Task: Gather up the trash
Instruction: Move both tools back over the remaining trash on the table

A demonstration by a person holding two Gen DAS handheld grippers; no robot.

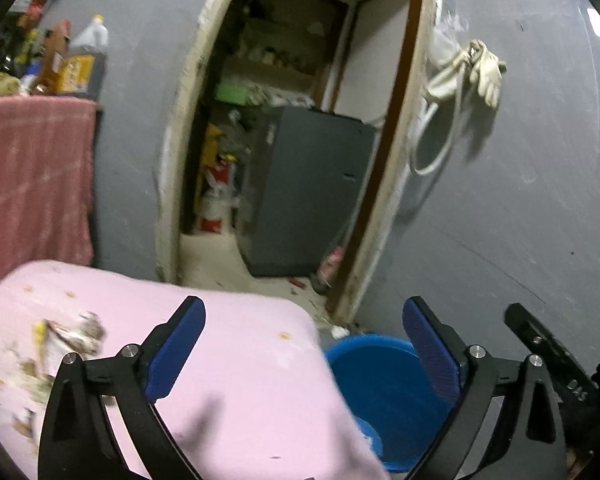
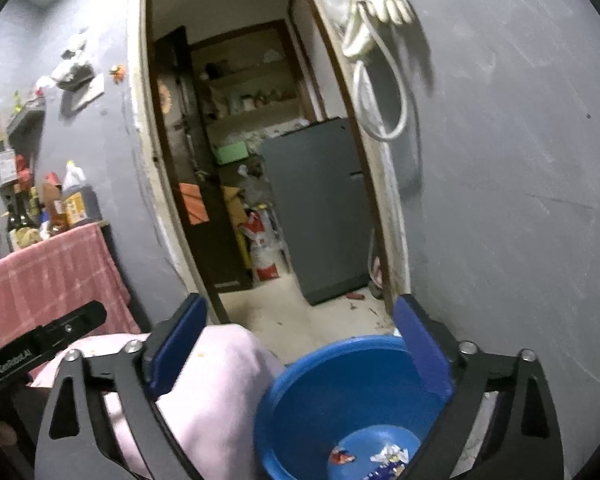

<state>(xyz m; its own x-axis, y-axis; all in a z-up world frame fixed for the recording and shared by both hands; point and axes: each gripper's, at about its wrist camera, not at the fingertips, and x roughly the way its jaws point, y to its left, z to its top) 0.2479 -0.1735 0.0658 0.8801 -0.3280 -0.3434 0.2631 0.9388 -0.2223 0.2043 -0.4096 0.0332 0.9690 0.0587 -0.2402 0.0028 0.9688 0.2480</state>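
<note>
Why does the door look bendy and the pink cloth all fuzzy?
Both views: the fisheye lens bows the doorframe. Left wrist view: the pink cloth and its scraps are smeared by motion blur. Right wrist view: sharper, wrappers show in the blue tub; lighting is dim.

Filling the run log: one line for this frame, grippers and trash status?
left gripper: open, empty | right gripper: open, empty | blue basin: wrappers inside | pink cloth: scraps left on it

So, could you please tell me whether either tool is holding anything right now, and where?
Nothing is held: the left tool and right tool both stand open and empty.
</note>
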